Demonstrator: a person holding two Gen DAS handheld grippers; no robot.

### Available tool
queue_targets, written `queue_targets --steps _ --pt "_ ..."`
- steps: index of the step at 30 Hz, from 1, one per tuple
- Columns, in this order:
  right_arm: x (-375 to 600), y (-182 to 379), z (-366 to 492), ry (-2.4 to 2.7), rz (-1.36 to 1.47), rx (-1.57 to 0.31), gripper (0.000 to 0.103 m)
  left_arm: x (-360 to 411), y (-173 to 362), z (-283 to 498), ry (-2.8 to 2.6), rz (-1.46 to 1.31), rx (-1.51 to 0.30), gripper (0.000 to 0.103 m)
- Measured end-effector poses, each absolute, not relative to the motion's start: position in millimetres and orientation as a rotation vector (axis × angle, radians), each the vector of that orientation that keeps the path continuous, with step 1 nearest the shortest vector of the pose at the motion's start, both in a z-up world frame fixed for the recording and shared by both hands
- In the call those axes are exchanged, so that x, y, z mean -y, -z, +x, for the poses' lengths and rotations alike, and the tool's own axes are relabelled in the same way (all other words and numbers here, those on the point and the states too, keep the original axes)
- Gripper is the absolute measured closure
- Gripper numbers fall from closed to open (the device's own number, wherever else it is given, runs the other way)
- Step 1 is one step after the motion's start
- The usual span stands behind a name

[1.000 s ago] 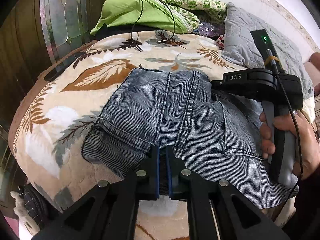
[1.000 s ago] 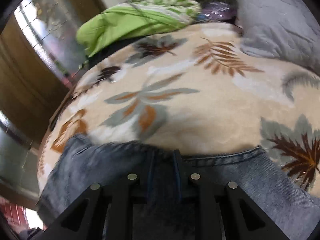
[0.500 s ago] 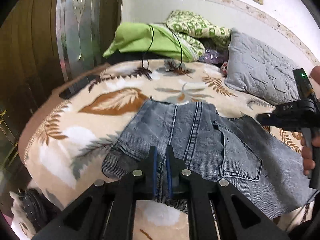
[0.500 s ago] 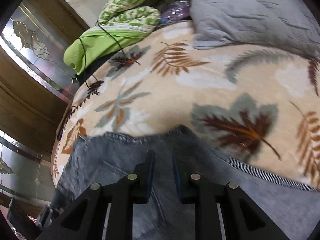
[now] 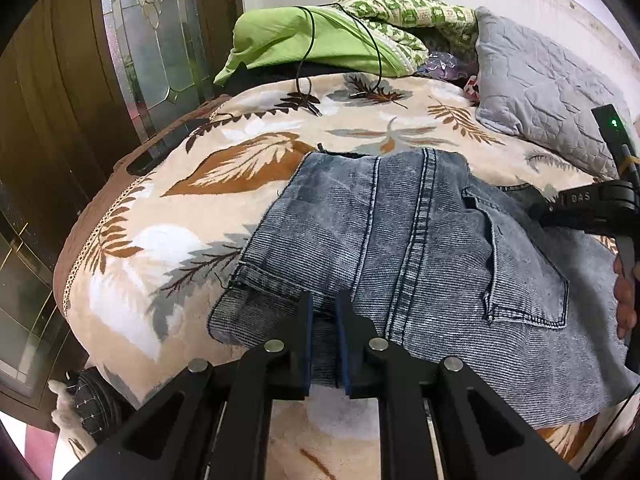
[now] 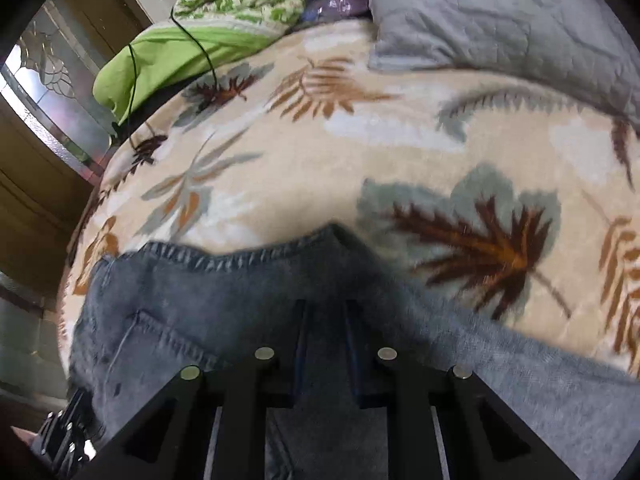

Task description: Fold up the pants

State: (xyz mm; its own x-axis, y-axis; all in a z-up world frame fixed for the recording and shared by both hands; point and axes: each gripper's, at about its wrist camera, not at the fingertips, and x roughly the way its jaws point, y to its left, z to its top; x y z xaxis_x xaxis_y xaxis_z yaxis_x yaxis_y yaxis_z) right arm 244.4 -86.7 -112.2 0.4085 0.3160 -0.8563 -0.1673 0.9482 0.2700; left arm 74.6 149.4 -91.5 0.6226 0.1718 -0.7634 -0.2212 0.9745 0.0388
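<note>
Left wrist view: our left gripper is clamped on the near hem of the jeans, which lie on the leaf-print blanket with their seams running away from us toward the grey pillow. Our right gripper pinches denim at the opposite side, by the waistband. We judge the fold turns on carrying both held edges together across that seam line; neither hand is clearly nearer
</note>
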Motion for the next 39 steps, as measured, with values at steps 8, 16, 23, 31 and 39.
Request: queue_targets --steps 8,16,23,31,39 --pt "119.6 92.8 244.7 -0.243 0.248 -0.998 0.082 -153.3 75.7 63.4 -0.231 -0.108 -0.782 0.090" --pt "190.2 59.8 214.5 -0.212 0.262 -1.031 0.082 -102.5 54.4 46.9 -0.020 -0.041 -0.650 0.082" --pt "253.9 72.6 173.9 -0.159 0.290 -1.121 0.082 -26.7 61.8 50.6 0.224 0.012 -0.728 0.051" --pt "261.1 107.0 163.0 -0.074 0.130 -1.190 0.082 41.8 95.9 55.2 0.256 0.143 -0.892 0.042" --pt "275.8 122.3 169.9 -0.073 0.205 -1.157 0.082 49.8 109.5 52.0 0.227 0.218 -0.908 0.042"
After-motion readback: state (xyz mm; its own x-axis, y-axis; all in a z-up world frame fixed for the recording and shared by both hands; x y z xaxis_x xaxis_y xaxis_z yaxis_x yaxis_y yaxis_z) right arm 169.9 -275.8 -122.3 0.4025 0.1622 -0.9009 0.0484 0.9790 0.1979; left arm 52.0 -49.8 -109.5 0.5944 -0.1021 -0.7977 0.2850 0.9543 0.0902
